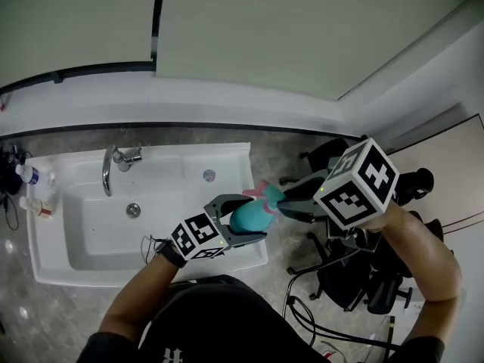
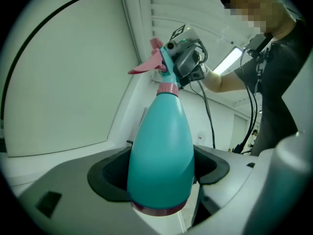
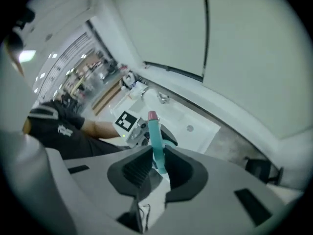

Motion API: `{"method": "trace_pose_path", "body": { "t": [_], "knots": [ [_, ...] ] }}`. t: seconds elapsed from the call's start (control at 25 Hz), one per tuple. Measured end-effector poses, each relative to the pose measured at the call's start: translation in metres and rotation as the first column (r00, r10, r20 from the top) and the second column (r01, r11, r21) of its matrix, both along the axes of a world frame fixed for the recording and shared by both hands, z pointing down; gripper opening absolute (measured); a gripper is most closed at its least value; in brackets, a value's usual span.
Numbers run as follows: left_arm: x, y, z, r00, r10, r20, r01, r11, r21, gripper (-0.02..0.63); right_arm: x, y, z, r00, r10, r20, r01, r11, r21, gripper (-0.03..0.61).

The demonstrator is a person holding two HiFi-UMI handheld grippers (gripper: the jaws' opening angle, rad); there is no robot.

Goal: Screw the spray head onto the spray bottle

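Observation:
A teal spray bottle (image 1: 248,216) is held in the air over the sink's right edge, and my left gripper (image 1: 242,221) is shut on its wide body (image 2: 161,155). The teal spray head (image 2: 161,62), with its pink trigger (image 2: 144,66), sits on the bottle's pink neck collar (image 2: 168,88). My right gripper (image 1: 284,206) comes in from the right and is closed on the spray head (image 3: 155,136). In the right gripper view the head stands between the two dark pads (image 3: 139,168), and both touch it. The bottle's neck thread is hidden.
Below the bottle is a white sink (image 1: 227,154) with a chrome faucet (image 1: 113,166). Small bottles (image 1: 30,175) stand on the counter to its left. Black office chairs (image 1: 344,278) and cables (image 1: 318,324) lie at the right, on the floor.

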State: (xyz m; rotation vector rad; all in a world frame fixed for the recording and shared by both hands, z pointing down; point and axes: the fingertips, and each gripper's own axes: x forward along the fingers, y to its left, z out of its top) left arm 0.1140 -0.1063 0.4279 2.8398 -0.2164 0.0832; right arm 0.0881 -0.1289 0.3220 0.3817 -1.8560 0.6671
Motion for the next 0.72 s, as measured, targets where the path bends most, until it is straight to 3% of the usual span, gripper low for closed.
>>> {"method": "trace_pose_path", "body": {
  "t": [0.12,0.24,0.32,0.36,0.4,0.44,0.48,0.52,0.56,0.6,0.72],
  "knots": [
    [-0.001,-0.001,0.002,1.0,0.008,-0.017,-0.009,1.0,-0.016,0.368,-0.003,-0.002,-0.003,0.982,0.162,0.102,-0.157,0.986,-0.05,0.072],
    [-0.001,0.001,-0.003,0.998,0.034,-0.049,-0.035,0.999,-0.031,0.368,-0.007,0.001,-0.023,0.972,0.133,0.195,-0.134,0.991,-0.008,0.092],
    [-0.002,0.001,-0.006,0.996,0.049,-0.077,-0.054,0.997,-0.054,0.368,-0.011,0.007,-0.047,0.97,-0.002,0.245,-0.018,0.997,0.078,0.109],
    [-0.004,0.002,-0.008,0.994,0.06,-0.096,-0.067,0.995,-0.071,0.368,-0.012,0.011,-0.058,0.963,-0.123,0.24,0.086,0.983,0.159,0.109],
    [-0.006,0.003,-0.01,0.99,0.077,-0.118,-0.088,0.992,-0.089,0.369,-0.012,0.015,-0.067,0.94,-0.286,0.185,0.232,0.936,0.266,0.109],
    [-0.008,0.006,-0.013,0.985,0.107,-0.139,-0.122,0.987,-0.104,0.37,-0.01,0.019,-0.071,0.884,-0.462,0.07,0.405,0.833,0.376,0.109],
    [-0.009,0.011,-0.015,0.976,0.15,-0.156,-0.168,0.979,-0.112,0.37,-0.008,0.024,-0.071,0.791,-0.607,-0.074,0.567,0.682,0.462,0.109],
    [-0.01,0.017,-0.018,0.965,0.203,-0.164,-0.223,0.969,-0.111,0.37,-0.009,0.028,-0.069,0.68,-0.705,-0.203,0.688,0.516,0.51,0.109],
    [-0.011,0.026,-0.019,0.952,0.261,-0.162,-0.279,0.955,-0.103,0.37,-0.011,0.033,-0.064,0.573,-0.761,-0.304,0.771,0.375,0.515,0.109],
    [-0.012,0.034,-0.019,0.936,0.318,-0.151,-0.333,0.938,-0.093,0.37,-0.012,0.037,-0.058,0.48,-0.794,-0.374,0.831,0.275,0.484,0.109],
    [-0.018,0.061,-0.017,0.876,0.467,-0.12,-0.477,0.875,-0.08,0.37,-0.01,0.053,-0.045,0.261,-0.834,-0.487,0.933,0.09,0.347,0.18]
  ]
}}
